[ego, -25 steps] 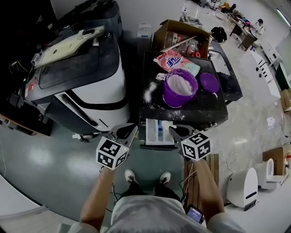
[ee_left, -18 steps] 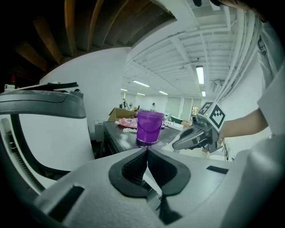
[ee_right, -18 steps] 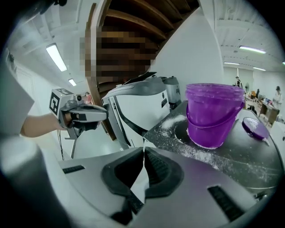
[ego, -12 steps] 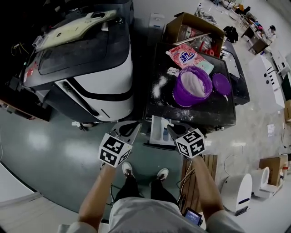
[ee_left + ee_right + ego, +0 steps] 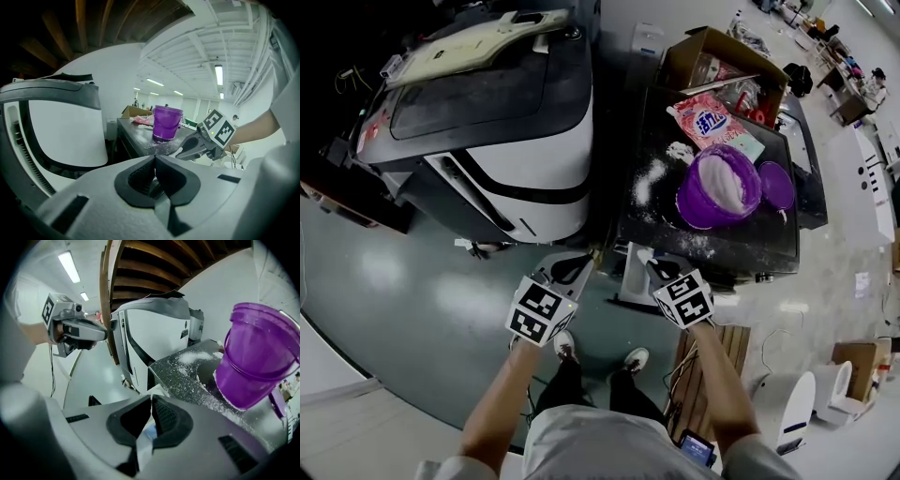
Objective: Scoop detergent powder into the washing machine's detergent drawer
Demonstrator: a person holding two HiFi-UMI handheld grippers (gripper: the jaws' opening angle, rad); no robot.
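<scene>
Left gripper (image 5: 570, 272) and right gripper (image 5: 664, 273) hang clenched and empty off the dark table's (image 5: 661, 225) front edge; a clumsy reach could topple the powder-filled purple plastic bucket (image 5: 719, 193).

pink bag (image 5: 712, 121) — blue print, illegible

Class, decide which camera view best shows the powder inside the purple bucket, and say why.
The head view: looking down, it shows white powder inside the purple bucket. The left gripper view shows only the bucket's side, far off; the right gripper view shows its wall close up, contents hidden.
</scene>
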